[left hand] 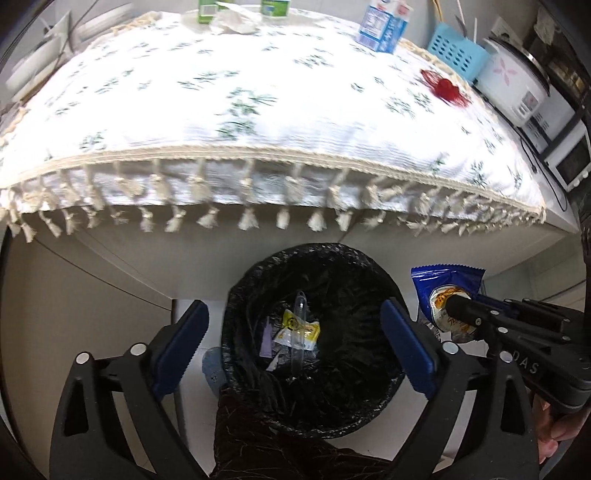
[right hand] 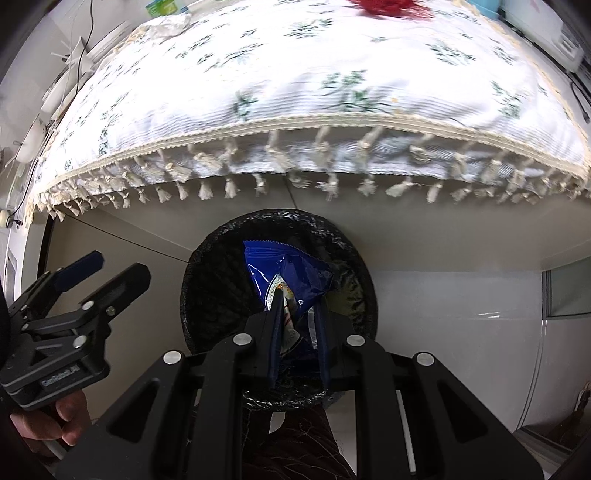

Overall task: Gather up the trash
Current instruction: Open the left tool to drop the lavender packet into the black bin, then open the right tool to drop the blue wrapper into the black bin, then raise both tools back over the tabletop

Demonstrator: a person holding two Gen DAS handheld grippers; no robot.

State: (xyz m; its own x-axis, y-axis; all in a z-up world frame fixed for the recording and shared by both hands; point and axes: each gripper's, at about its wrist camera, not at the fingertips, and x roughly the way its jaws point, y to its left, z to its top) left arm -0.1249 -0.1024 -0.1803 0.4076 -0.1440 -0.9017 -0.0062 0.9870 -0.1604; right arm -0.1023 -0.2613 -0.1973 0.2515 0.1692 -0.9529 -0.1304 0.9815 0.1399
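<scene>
L claw (left hand: pixel 293 345) hangs wide open w/ nothing between its pads, right over the black-lined bin (left hand: pixel 236 295); yellow wrapper (left hand: pixel 299 330) lies at the bin's bottom. R claw (right hand: pixel 299 321) is clamped tight on a blue snack bag (right hand: pixel 288 273), held above the bin's mouth, below the desk (right hand: pixel 295 92) edge.

Green cartons (left hand: pixel 207 8) cut off at the top edge; red mesh thing (left hand: pixel 445 86) smeared by blur.
</scene>
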